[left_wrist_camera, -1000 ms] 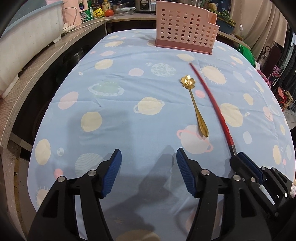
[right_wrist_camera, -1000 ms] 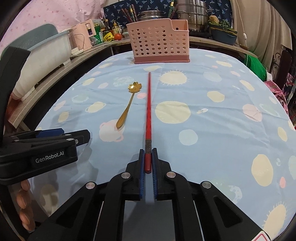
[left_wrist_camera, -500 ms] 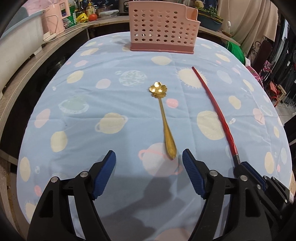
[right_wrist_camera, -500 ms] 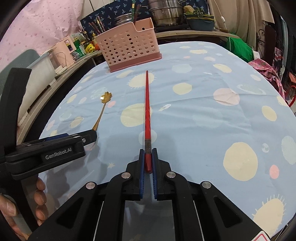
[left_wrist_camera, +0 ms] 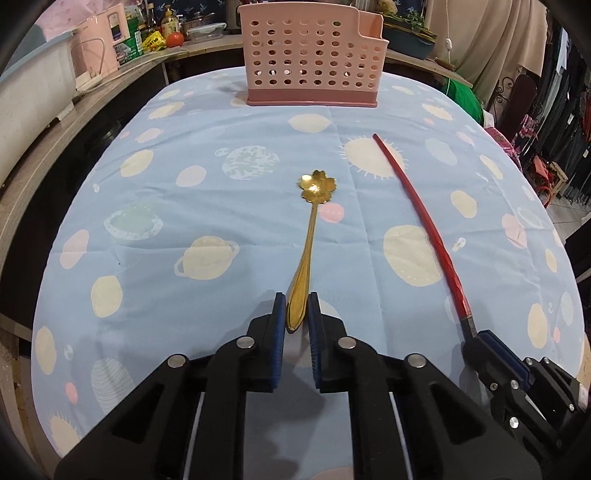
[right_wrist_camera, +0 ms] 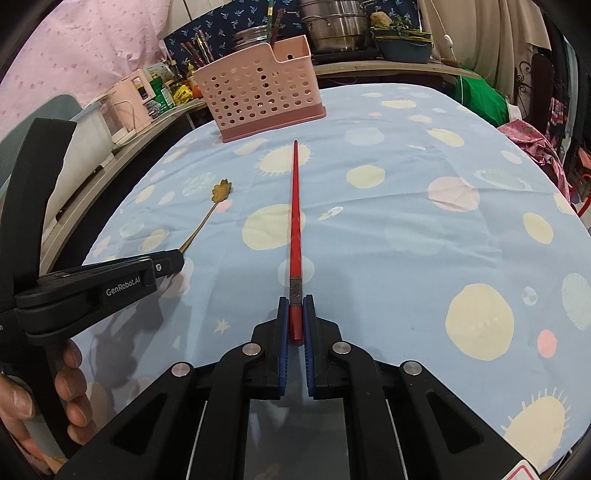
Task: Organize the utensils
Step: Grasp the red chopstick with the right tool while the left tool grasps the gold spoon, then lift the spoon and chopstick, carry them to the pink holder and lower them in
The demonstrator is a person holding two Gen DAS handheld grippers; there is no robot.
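A gold spoon [left_wrist_camera: 309, 240] with a flower-shaped bowl lies on the blue planet-print tablecloth [left_wrist_camera: 184, 206]. My left gripper [left_wrist_camera: 296, 314] is shut on the end of its handle. A long red chopstick [right_wrist_camera: 295, 214] lies pointing at the pink perforated utensil basket [right_wrist_camera: 258, 92]. My right gripper [right_wrist_camera: 296, 317] is shut on its near end. The spoon [right_wrist_camera: 210, 214] and left gripper [right_wrist_camera: 162, 264] show at the left of the right wrist view. The chopstick [left_wrist_camera: 421, 229], right gripper [left_wrist_camera: 491, 350] and basket [left_wrist_camera: 314, 55] show in the left wrist view.
A wooden counter [left_wrist_camera: 74, 110] runs along the table's left and back, holding a pink appliance [left_wrist_camera: 99, 51], bottles and pots [right_wrist_camera: 340, 26]. Green cloth [right_wrist_camera: 480, 99] and clothes sit off the right edge.
My left gripper moved forward over the spoon's handle and closed on it. My right gripper stays shut on the chopstick and has turned a little.
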